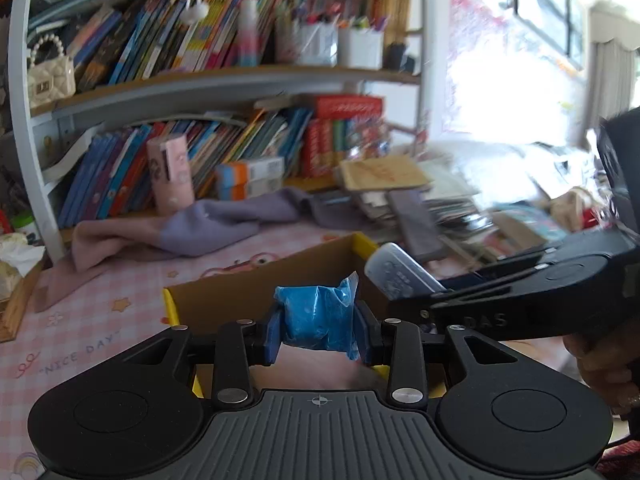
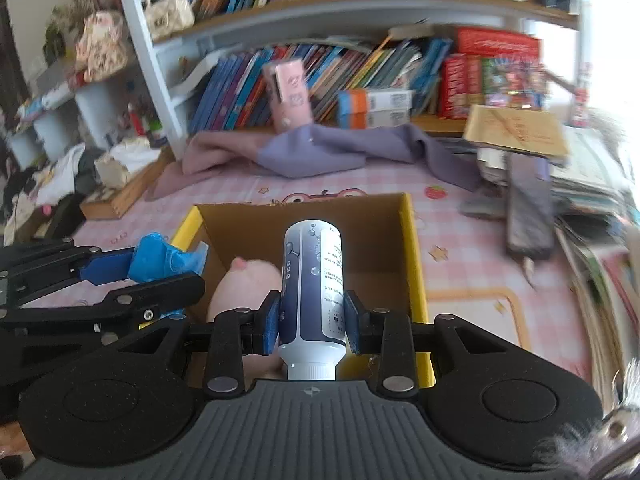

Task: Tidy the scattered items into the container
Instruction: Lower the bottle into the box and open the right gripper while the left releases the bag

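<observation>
1. Left wrist view: your left gripper (image 1: 318,330) is clamped on a crumpled blue packet (image 1: 316,316), its blue pads (image 1: 273,332) pressing both sides. You hold the packet over the near wall of the cardboard box (image 1: 224,300), which stands on the pink checked mat (image 1: 100,320) directly ahead of you. Your right gripper (image 1: 416,284) reaches in from the right, carrying a blue-and-white bottle (image 1: 394,274) above the box's right side.

2. Right wrist view: your right gripper (image 2: 312,320) grips the bottle (image 2: 314,292) near its white cap end; the bottle's long axis runs straight forward along the fingers, base pointing at the box's far wall. The open box (image 2: 412,248) lies directly beneath and ahead, with a pink plush toy (image 2: 244,284) already inside at its left. Your left gripper (image 2: 120,270) holds the packet (image 2: 160,256) just at the box's left edge (image 2: 186,226). Both loads look placed for release; the bottle sits more squarely over the opening, while the packet may need a nudge inward.
</observation>
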{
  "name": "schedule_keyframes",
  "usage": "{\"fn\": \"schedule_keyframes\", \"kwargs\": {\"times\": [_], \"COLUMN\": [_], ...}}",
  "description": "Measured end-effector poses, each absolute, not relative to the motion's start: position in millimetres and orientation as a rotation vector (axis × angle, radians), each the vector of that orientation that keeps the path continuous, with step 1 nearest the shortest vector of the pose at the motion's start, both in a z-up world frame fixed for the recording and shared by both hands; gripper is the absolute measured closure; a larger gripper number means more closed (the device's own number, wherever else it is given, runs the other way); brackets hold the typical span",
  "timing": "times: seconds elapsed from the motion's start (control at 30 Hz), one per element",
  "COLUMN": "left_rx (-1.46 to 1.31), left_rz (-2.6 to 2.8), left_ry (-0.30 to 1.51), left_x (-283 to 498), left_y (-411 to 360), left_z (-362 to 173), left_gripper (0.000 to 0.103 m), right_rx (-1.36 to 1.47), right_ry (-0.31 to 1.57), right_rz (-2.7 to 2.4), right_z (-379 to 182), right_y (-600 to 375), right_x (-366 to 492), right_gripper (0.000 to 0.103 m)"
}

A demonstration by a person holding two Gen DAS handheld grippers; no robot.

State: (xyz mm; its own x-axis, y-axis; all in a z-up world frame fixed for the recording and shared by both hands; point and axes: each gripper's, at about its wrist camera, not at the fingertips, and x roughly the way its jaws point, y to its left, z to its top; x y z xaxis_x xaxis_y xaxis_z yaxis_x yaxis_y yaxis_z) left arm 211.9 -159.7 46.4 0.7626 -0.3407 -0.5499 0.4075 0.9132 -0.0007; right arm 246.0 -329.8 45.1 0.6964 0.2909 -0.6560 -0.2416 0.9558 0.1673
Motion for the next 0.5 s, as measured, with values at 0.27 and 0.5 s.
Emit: {"fn": "schedule_keyframes", "kwargs": {"times": [0.27, 0.5], "left_rx": [0.109, 0.109], "left_rz": [-0.352, -0.300], "left_ry": [0.779, 0.851], "left_x": [303, 329], "left_y": [-164, -167], "left_z": [20, -1], "left_gripper": [0.068, 0.066], "right_rx": [0.012, -0.028], "right_ry": [0.880, 0.899], "right_rz": [0.362, 0.382], "right_z": [9, -2], "right_y": [-323, -324], "right_x": [343, 364], "right_gripper": [0.072, 0.071]}}
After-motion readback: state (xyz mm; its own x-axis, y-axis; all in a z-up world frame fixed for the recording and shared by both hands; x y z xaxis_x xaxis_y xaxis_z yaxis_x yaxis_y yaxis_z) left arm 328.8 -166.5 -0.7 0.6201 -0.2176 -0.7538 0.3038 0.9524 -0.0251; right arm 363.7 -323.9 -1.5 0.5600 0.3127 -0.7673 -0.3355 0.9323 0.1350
